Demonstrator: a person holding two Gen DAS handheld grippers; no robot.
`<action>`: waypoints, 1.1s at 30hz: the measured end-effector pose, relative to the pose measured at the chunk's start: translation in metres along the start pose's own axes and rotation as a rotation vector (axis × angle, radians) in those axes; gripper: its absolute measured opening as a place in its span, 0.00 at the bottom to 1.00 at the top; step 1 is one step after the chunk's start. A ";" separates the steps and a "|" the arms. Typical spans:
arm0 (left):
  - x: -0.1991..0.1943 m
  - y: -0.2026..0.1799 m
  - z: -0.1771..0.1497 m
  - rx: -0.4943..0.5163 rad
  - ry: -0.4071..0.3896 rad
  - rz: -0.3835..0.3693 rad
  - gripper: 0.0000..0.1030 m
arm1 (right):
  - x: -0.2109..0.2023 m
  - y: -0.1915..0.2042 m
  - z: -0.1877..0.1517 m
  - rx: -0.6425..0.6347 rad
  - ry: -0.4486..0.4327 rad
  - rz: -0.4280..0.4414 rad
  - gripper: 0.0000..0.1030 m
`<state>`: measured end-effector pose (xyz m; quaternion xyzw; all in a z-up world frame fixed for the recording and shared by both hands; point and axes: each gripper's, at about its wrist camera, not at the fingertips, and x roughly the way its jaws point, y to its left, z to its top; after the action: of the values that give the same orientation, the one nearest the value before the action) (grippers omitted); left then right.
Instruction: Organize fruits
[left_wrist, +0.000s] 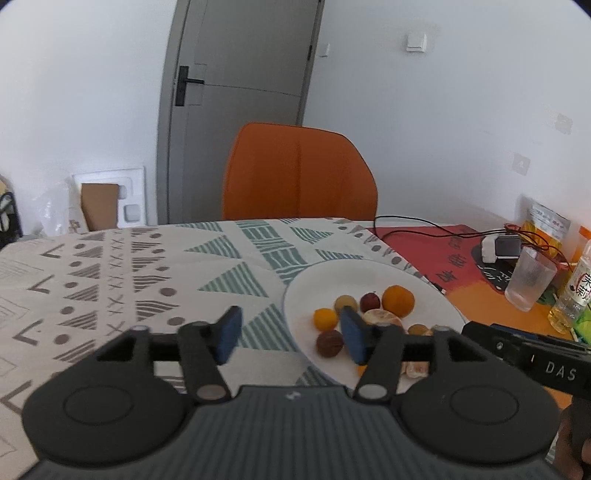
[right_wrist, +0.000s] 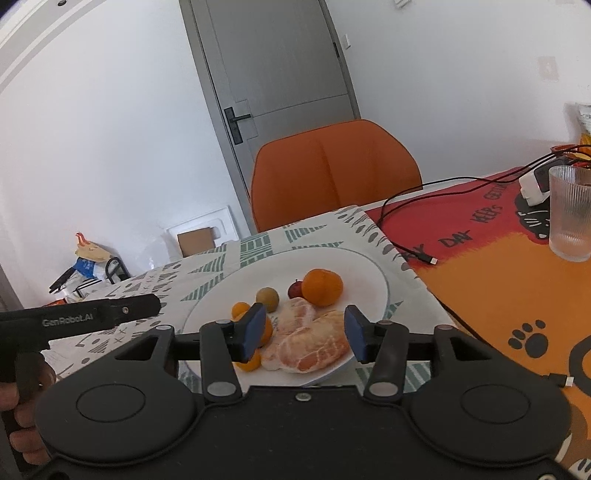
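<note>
A white plate (left_wrist: 436, 295) (right_wrist: 362, 266) on the patterned tablecloth holds several fruits: an orange (left_wrist: 398, 300) (right_wrist: 322, 287), a small red fruit (left_wrist: 369, 301) (right_wrist: 294, 288), a greenish-brown fruit (left_wrist: 345, 303) (right_wrist: 267, 296), a small orange fruit (left_wrist: 325, 319) (right_wrist: 240, 309), a brown walnut-like one (left_wrist: 330, 343) and peeled citrus (left_wrist: 381, 317) (right_wrist: 306, 341). My left gripper (left_wrist: 290, 336) is open and empty over the plate's left edge. My right gripper (right_wrist: 304, 332) is open, its blue pads on either side of the peeled citrus, above the plate's near rim.
An orange chair (left_wrist: 299, 173) stands behind the table. To the right lie a red-orange mat (right_wrist: 498, 258), a ribbed glass (left_wrist: 529, 282) (right_wrist: 570, 214), a black cable (right_wrist: 413, 236), a charger (left_wrist: 496, 249) and a bottle (left_wrist: 574, 291). A grey door is behind.
</note>
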<state>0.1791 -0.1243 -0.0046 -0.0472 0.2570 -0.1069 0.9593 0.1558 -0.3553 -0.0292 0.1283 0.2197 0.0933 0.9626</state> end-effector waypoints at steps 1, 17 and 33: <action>-0.003 0.001 0.001 -0.001 -0.004 0.008 0.65 | -0.001 0.001 0.000 -0.001 -0.002 0.002 0.57; -0.073 0.023 -0.002 -0.041 -0.085 0.101 0.87 | -0.030 0.026 0.001 -0.006 -0.027 0.088 0.88; -0.130 0.053 -0.007 -0.075 -0.123 0.163 0.89 | -0.056 0.067 0.004 -0.080 -0.058 0.139 1.00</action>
<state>0.0750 -0.0433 0.0446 -0.0685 0.2045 -0.0157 0.9764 0.0995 -0.3062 0.0158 0.1076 0.1782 0.1648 0.9641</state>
